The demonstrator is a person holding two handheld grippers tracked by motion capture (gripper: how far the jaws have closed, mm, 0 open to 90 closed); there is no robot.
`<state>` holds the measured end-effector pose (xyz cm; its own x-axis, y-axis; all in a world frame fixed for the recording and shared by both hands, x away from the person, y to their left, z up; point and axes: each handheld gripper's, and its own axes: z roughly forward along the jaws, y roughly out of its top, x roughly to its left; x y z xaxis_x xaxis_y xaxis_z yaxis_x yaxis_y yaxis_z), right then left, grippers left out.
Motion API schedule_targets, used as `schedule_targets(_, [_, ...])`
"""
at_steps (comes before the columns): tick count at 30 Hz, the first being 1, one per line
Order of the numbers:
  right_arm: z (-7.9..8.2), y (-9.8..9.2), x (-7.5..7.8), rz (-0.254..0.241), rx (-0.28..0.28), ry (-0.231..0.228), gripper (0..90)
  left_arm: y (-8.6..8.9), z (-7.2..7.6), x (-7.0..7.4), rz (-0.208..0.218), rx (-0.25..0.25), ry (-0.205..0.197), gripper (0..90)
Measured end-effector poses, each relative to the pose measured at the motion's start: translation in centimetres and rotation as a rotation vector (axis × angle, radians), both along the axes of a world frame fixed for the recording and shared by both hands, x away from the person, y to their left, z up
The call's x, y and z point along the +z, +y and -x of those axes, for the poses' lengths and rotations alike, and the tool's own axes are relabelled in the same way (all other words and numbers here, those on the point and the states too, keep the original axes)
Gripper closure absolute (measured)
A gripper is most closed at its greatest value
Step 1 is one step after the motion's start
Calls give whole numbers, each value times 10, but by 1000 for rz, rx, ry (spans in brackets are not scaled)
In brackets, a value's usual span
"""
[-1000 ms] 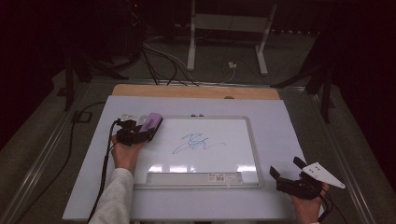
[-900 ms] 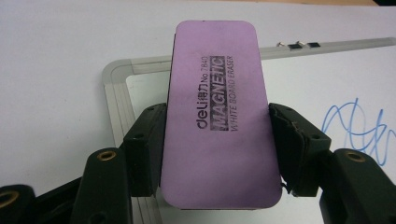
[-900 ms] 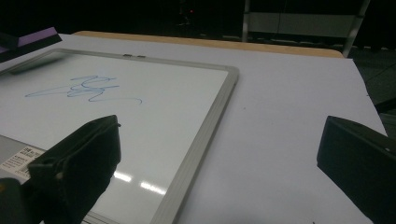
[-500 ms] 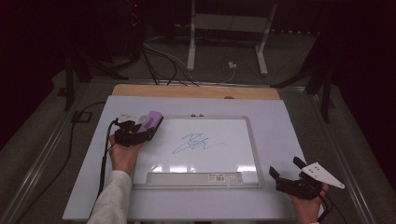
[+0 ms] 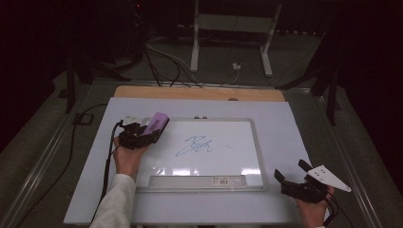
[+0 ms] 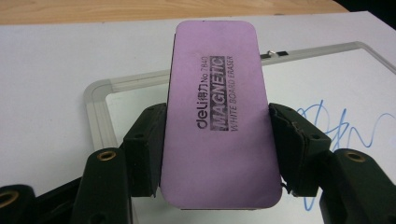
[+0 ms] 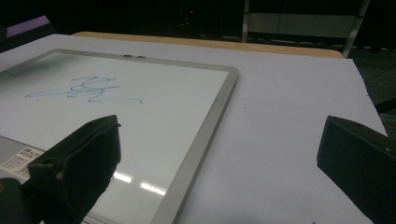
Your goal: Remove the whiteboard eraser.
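Left claw [image 5: 148, 132] is clamped on the purple eraser [image 5: 156, 123], both black pads pressed flat against its long sides, and in the left gripper view that eraser [image 6: 219, 116] stands up between the jaws with its printed face toward the camera, lettering reading "MAGNETIC WHITE BOARD ERASER". It's held over the whiteboard's [image 5: 255, 152] upper left corner, and whether it touches the surface I can't tell from here. The blue scribble [image 5: 199, 145] sits in the middle of the board, well to the right of the eraser, untouched; in the left gripper view the blue lines [image 6: 345, 130] show just past the right jaw. Over on the other side, the right claw [image 5: 291, 173] rests near the tabletop [image 5: 285, 118] just off the whiteboard's lower right corner, jaws spread wide apart with nothing between them. The right gripper view confirms it: the two black jaws stand far apart, the board's grey frame [image 7: 205, 135] runs up between them, and the scribble [image 7: 84, 91] lies farther off on the white surface. A white sleeve [image 5: 116, 202] comes in at the lower left behind the left hand.
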<state>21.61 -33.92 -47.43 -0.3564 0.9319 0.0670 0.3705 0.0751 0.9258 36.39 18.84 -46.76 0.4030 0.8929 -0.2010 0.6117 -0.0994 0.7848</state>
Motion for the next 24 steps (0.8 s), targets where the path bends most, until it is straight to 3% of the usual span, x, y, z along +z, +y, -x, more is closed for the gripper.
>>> schedule_targets(24, [0, 1, 0, -7, 3, -1, 1, -30, 4, 0, -35, -79, 0, 418])
